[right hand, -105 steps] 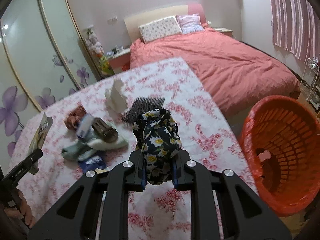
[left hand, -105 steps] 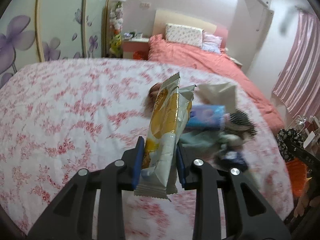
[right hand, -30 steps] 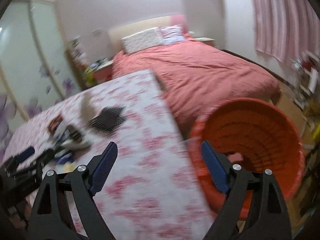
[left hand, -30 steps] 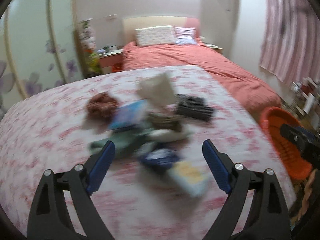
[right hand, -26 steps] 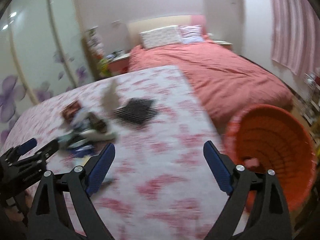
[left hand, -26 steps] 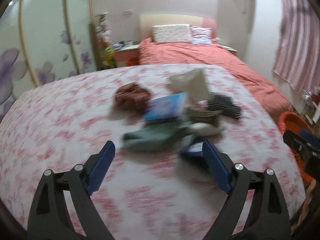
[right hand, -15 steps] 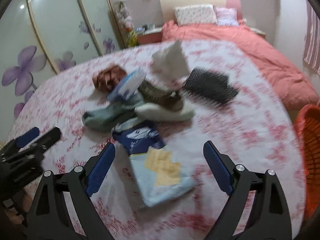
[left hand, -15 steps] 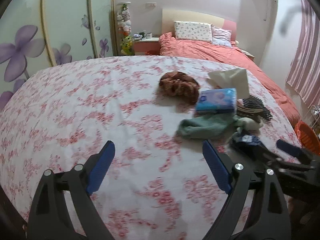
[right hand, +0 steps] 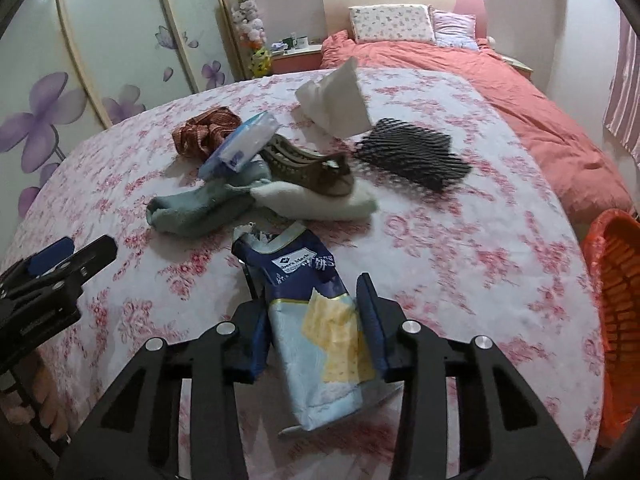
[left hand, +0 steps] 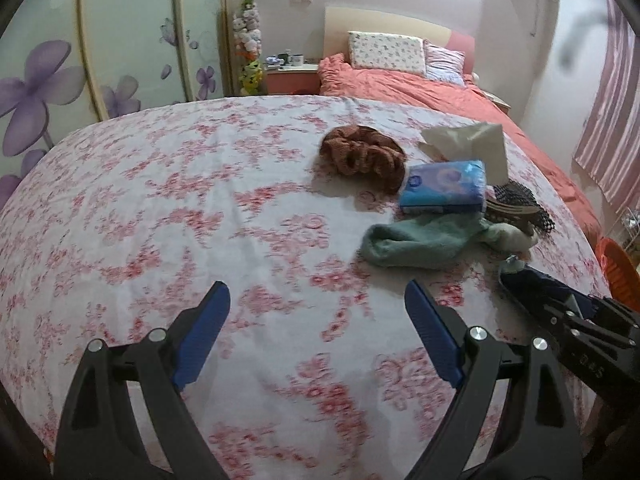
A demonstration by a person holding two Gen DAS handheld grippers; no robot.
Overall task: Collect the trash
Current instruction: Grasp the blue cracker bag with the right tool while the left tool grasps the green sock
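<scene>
Closing my right tongs (right hand: 312,322) around the torn blue-and-yellow snack bag (right hand: 316,320), I have its crinkly foil between the pads, not yet clamped. Half a second ago they stood wide above it; both tongs had dropped their earlier loads, so this is the next piece for the orange basket (right hand: 616,280) at the table's right edge. My left tongs (left hand: 316,336) hang wide, empty, over the floral cloth (left hand: 160,200). Soft socks and a glossy tissue pack lie beyond.
</scene>
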